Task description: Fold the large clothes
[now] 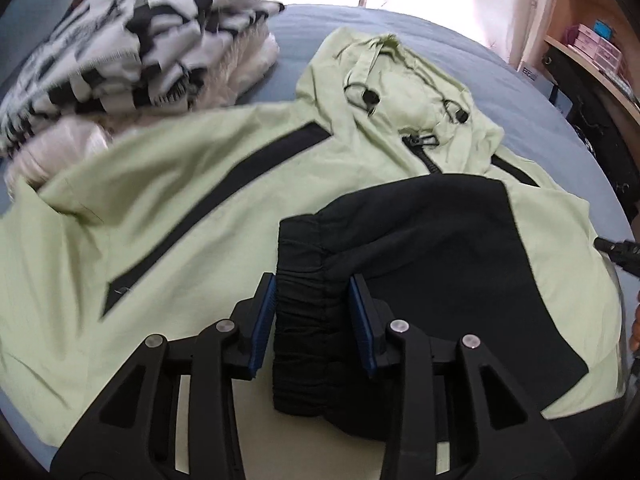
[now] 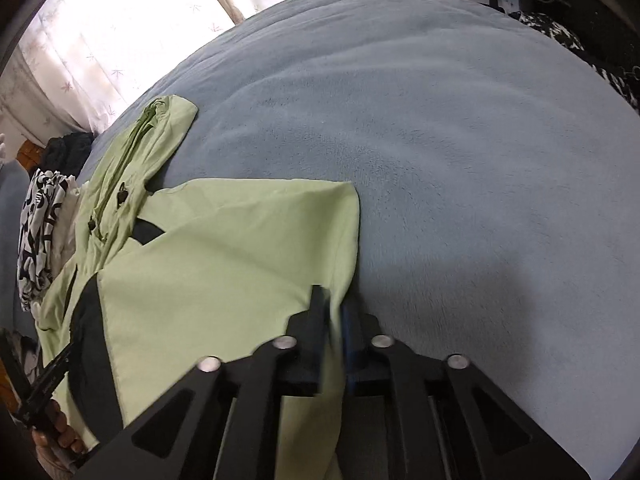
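A light green hooded jacket with black panels lies spread on the blue bed; its hood points away from me. A black sleeve with an elastic cuff is folded over the jacket's front. My left gripper has its jaws around that cuff, a little apart from it. In the right wrist view the jacket fills the lower left. My right gripper is shut on the jacket's green right edge, near the bed surface.
A pile of black-and-white patterned and cream clothes sits at the far left of the bed. The blue blanket stretches right of the jacket. A wooden shelf stands at the far right. Curtains hang behind.
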`<state>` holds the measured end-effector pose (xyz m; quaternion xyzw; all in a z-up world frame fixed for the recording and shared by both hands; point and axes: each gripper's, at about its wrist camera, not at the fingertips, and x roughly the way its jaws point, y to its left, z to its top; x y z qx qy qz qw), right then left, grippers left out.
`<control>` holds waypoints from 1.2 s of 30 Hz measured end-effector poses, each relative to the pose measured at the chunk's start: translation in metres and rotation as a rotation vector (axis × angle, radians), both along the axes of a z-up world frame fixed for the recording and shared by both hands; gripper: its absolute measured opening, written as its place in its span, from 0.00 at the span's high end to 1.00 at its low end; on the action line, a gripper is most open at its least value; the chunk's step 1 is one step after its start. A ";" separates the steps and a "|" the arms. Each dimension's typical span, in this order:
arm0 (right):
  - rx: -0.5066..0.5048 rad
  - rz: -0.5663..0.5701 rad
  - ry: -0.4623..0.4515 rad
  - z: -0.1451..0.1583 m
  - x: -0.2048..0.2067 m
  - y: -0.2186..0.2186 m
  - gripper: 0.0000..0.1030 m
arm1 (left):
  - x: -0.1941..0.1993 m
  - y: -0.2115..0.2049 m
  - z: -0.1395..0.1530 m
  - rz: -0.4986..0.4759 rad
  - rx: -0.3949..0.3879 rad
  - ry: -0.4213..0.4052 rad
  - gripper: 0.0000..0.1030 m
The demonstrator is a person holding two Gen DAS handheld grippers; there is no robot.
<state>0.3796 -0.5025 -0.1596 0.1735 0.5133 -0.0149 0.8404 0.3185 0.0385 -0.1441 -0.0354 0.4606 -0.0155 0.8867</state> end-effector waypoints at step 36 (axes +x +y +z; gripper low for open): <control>-0.204 0.098 -0.076 -0.008 -0.136 0.122 0.79 | -0.035 -0.052 -0.015 0.045 0.029 0.036 0.68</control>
